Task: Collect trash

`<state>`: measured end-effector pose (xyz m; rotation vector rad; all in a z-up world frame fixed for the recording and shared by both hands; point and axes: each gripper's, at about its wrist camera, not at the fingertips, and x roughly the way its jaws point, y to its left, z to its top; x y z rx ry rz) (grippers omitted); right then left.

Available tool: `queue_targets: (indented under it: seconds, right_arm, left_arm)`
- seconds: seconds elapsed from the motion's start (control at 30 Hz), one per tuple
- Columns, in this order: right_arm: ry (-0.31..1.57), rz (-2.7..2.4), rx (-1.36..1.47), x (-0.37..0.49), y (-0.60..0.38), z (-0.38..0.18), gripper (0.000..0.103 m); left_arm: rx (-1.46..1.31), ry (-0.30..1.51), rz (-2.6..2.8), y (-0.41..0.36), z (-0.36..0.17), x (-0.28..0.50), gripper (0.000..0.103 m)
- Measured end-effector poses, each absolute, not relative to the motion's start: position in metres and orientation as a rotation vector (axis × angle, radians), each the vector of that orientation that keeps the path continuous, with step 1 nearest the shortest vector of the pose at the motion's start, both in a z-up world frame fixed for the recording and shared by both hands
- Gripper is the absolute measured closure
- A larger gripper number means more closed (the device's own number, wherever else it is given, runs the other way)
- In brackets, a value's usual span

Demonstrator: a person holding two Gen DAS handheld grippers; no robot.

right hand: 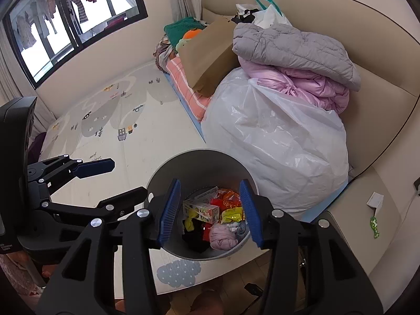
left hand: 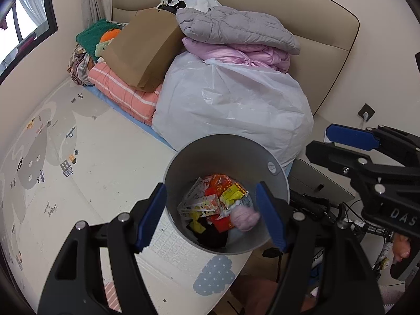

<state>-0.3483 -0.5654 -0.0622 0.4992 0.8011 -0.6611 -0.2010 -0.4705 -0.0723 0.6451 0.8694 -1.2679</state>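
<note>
A grey round bin [left hand: 183, 168] stands on the play mat, seen from above in both views. Inside lie a pink wad [left hand: 246, 218], red and yellow wrappers [left hand: 223, 183], a printed carton [left hand: 202, 204] and something black. My left gripper [left hand: 211, 215] hangs over the bin's mouth, open, with nothing between its blue pads. My right gripper [right hand: 210, 210] is also above the bin [right hand: 183, 168], open and empty; the pink wad [right hand: 221, 236] shows far below in its gap. Each gripper appears in the other's view: the right gripper [left hand: 324, 144] at the right, the left gripper [right hand: 126, 178] at the left.
A big white plastic bag [left hand: 231, 105] sits just behind the bin, with grey and pink quilts [left hand: 236, 34] and a brown paper bag [left hand: 147, 50] piled beyond. The patterned play mat [left hand: 78, 157] spreads to the left. A window [right hand: 73, 21] is at the far left, and a wall socket [left hand: 366, 111] at the right.
</note>
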Motion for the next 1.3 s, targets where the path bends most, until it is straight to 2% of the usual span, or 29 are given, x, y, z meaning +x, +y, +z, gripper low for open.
queue_targets:
  seconds: [0.27,0.43,0.77,0.9,1.3]
  right_arm:
    - [0.812,-0.649,0.480,-0.337,-0.551,-0.052,0.049]
    - [0.834,-0.597,0.425,-0.310,-0.529,-0.044,0.040]
    - [0.884,-0.372,0.289,-0.220,-0.453,-0.034,0.027]
    - [0.899,-0.258,0.246,-0.184,-0.415,-0.033,0.021]
    - [0.938,-0.057,0.164,-0.117,-0.317,-0.036,0.020]
  left_arm:
    - [0.599,0.846,-1.220,-0.447,-0.057,-0.183,0.033]
    - [0.543,0.845,-1.158,-0.419,-0.044,-0.161,0.028]
    - [0.453,0.837,-0.877,-0.323,-0.022,-0.098,0.026]
    - [0.425,0.862,-0.726,-0.276,-0.018,-0.075,0.021]
    - [0.313,0.914,-0.413,-0.152,-0.017,-0.044,0.021]
